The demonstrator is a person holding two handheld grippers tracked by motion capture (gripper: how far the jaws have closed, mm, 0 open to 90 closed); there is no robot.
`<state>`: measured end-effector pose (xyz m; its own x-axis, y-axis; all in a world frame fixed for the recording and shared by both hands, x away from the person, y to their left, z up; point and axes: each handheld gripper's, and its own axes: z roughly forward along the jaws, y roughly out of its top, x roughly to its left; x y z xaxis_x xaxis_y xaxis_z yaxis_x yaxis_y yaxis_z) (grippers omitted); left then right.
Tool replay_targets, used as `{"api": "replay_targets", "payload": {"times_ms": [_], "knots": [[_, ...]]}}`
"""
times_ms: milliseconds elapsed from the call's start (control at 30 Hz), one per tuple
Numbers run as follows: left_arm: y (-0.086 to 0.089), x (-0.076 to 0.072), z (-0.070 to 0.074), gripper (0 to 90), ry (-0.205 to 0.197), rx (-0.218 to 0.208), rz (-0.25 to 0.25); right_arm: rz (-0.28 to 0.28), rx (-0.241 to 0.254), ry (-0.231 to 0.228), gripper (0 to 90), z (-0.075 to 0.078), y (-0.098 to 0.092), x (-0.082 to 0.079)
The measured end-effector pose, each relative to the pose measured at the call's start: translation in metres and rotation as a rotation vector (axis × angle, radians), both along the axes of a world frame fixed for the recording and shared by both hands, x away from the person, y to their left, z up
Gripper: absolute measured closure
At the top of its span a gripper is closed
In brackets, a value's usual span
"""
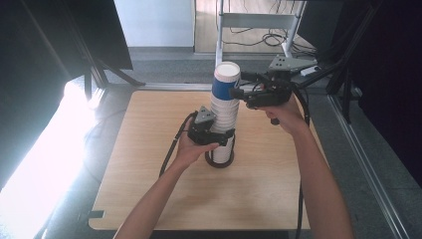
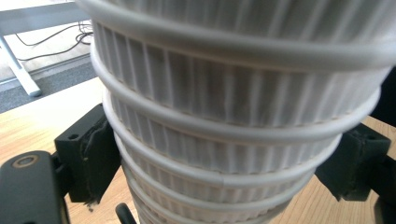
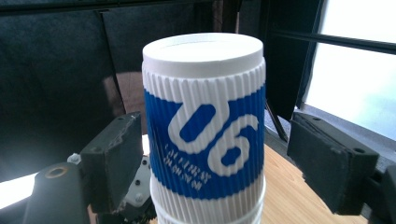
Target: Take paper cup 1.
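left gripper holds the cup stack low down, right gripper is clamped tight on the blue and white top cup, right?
Not quite. The left gripper does hold the cup stack low down, but the right gripper is not clamped: the right gripper view shows its jaws standing apart on either side of the blue and white top cup, with gaps.

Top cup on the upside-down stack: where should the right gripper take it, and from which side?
Grip the top cup across its ribbed blue band, coming level from the stack's right in the high view. The ribs aid grip, and the right gripper's open jaws already flank it.
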<state>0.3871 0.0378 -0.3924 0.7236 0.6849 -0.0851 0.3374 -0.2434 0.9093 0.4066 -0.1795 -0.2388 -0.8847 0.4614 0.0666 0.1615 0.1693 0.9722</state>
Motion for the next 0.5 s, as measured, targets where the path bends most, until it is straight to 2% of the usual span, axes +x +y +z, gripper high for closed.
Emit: {"api": "replay_targets", "payload": {"times_ms": [500], "knots": [[0.000, 0.000, 0.000, 12.4, -0.003, 0.001, 0.000, 0.008, -0.026, -0.002, 15.8, 0.006, 0.034, 0.014]]}}
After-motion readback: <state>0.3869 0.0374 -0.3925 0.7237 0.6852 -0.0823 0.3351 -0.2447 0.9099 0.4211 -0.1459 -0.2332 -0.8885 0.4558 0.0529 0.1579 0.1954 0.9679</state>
